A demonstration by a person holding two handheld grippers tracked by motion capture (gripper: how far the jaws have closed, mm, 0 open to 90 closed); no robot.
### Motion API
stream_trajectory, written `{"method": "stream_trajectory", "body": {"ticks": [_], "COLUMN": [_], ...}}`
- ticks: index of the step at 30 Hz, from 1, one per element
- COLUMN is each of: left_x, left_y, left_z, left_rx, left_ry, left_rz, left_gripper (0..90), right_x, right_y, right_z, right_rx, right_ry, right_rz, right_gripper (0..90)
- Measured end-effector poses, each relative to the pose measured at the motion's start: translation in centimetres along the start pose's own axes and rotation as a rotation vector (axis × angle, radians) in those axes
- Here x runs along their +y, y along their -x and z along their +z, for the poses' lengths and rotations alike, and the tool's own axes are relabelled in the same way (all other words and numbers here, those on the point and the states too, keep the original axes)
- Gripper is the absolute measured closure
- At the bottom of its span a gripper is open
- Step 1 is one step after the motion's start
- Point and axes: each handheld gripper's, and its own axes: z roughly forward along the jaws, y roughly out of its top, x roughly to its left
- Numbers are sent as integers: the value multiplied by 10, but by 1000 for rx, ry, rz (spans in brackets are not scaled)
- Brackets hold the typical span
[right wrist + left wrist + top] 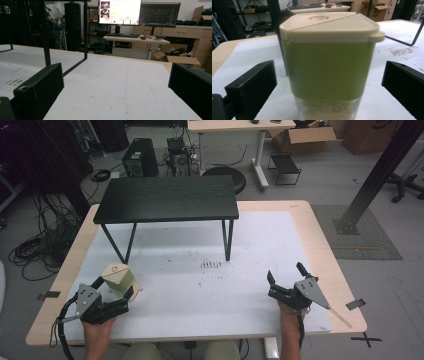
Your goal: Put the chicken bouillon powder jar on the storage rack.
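Matt green plastic container (328,67), smooth cream lid (329,26), matt black wood-grain shelf (167,198)

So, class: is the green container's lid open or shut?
Shut. The cream lid sits flat on the green container, its flap down; the left gripper straddles it, open.

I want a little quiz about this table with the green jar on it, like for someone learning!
1. True or false: the left gripper is open, with the green container between its fingers.
2. What stands behind the container? A) black shelf B) red bucket C) bicycle
3. Fill in: the right gripper holds ____.

Key: 1 true. 2 A, the black shelf. 3 nothing; its fingers are spread over the white mat.
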Motion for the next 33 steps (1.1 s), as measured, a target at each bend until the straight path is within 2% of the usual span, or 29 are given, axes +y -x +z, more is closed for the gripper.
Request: {"method": "stream_trajectory", "body": {"ticks": [3,16,20,30,33], "left_x": [3,4,2,-1,-3], "left_y": [0,1,1,1,0], "left_z": [5,15,17,20,21], "left_rx": [6,20,27,12,11], "left_ry": [-32,-87,-106,-134,-134], "left_rz": [14,5,20,21,0], "left_gripper": [11,52,66,195,253], "right_x": [0,0,0,0,0], "right_y": [0,1,1,1,1], "right_z": [0,-1,-1,-1,-1], "right_rx": [0,1,1,0,0], "right_ry": [2,7,8,6,6], "right_rz": [1,7,8,11,10], "right_gripper": [0,0,0,0,0]}}
